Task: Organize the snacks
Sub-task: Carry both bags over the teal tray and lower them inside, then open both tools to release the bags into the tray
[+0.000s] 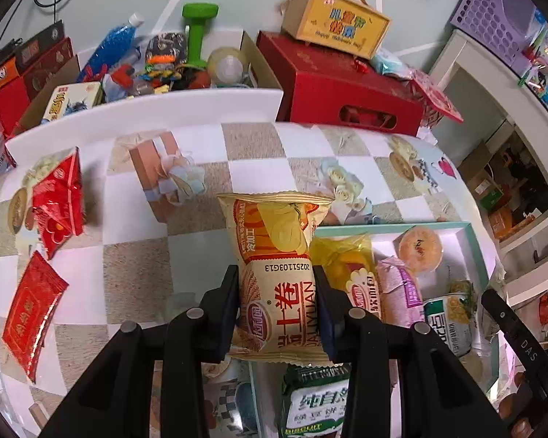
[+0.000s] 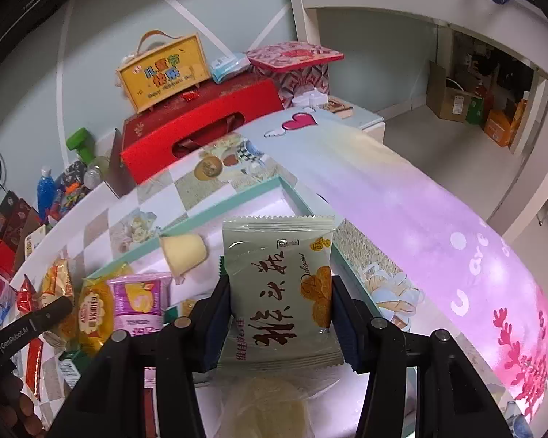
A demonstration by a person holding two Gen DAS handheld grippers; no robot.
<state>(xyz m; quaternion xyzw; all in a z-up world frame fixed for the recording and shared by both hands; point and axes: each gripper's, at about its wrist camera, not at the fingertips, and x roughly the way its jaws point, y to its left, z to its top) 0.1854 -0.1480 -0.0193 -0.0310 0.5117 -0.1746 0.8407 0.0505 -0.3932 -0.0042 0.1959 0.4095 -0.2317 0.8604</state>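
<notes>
1. Left gripper [image 1: 277,303] clamped on a yellow snack pack [image 1: 279,273], held between both fingers, just left of the teal-rimmed box [image 1: 471,241].
2. Right gripper [image 2: 279,314] clamped on a pale green snack pack [image 2: 279,292], held over the box.
3. Two red packets [image 1: 56,200] lie loose on the checkered tablecloth [image 1: 201,226].
4. Red gift box [image 1: 332,87] behind the table; white shelf [image 1: 493,84] to the right.

A cluttered home room: a patterned-cloth worktop [image 1: 208,168], gift boxes [image 1: 339,84], a green dumbbell [image 1: 197,33] and white shelving [image 1: 493,84] with cartons.
</notes>
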